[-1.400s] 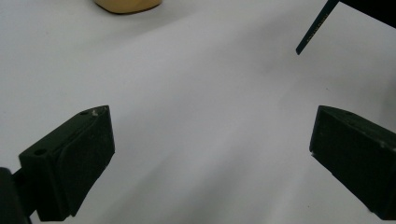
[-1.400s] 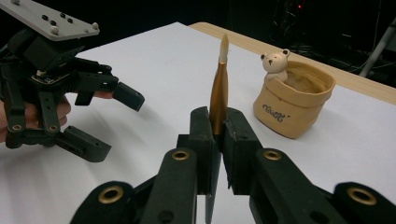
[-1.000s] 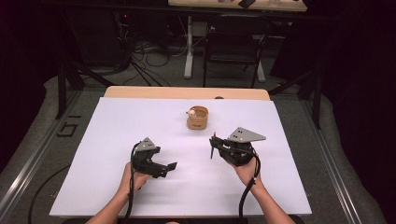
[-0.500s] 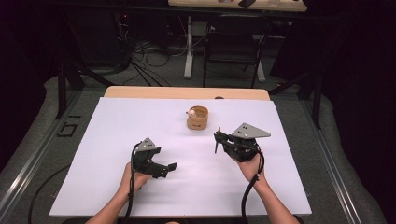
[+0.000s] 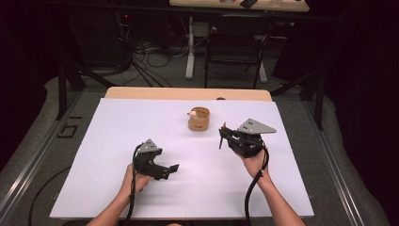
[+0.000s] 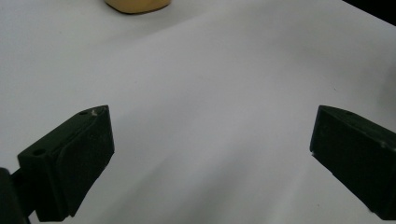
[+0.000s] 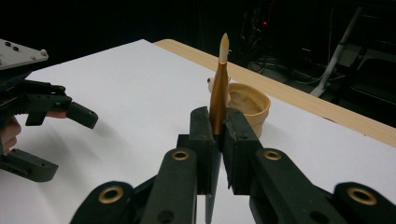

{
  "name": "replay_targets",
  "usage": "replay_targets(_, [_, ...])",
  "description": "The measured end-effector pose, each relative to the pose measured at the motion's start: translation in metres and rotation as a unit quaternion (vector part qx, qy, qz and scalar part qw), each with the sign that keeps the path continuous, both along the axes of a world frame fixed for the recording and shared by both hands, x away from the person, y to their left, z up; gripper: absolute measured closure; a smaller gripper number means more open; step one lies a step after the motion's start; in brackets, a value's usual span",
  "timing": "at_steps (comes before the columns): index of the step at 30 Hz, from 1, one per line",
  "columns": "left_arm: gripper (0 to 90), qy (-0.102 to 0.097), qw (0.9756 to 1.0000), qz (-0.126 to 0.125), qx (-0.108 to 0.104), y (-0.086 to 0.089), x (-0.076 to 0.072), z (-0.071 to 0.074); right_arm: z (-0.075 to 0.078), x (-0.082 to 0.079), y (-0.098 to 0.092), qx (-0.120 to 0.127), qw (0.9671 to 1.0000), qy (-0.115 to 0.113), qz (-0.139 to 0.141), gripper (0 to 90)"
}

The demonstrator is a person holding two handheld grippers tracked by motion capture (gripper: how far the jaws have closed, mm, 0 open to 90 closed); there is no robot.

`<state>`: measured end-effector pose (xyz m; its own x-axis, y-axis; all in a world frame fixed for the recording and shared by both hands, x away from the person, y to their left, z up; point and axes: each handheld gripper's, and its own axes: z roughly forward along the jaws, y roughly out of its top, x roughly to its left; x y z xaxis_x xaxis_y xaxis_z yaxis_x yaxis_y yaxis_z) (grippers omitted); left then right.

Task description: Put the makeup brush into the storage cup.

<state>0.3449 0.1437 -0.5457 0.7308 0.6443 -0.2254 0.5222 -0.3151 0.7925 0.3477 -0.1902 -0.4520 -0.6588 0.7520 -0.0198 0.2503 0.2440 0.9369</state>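
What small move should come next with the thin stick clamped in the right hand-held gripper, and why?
Probably carry the thin tan pointed stick toward the small round wooden cup and lower it in. The right hand-held gripper holds it upright just short of the cup, while the left hand-held gripper waits open over the white table.

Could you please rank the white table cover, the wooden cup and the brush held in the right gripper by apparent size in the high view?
1. White table cover, by far the largest.
2. Wooden cup.
3. Brush, a thin sliver clamped in the right gripper.
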Motion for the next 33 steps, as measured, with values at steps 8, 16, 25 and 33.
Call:
replay_targets(8, [0.0, -0.014, 0.9998, -0.008, 0.008, 0.0, -0.001, 0.001, 0.001, 0.005, 0.002, -0.003, 1.0, 0.0, 0.002, 83.4])
replay_targets(16, [0.0, -0.034, 0.9991, -0.014, 0.021, 0.003, -0.003, 0.003, 0.003, 0.01, 0.003, -0.003, 1.0, -0.001, 0.003, 83.3])
replay_targets(25, [0.0, -0.058, 0.9981, -0.009, 0.018, 0.017, -0.004, 0.005, 0.005, 0.016, 0.003, -0.005, 1.0, -0.001, 0.005, 83.4])
replay_targets(33, [0.0, -0.077, 0.9968, -0.005, 0.021, 0.027, -0.006, 0.006, 0.009, 0.024, 0.005, -0.001, 0.9999, 0.008, 0.009, 83.3])
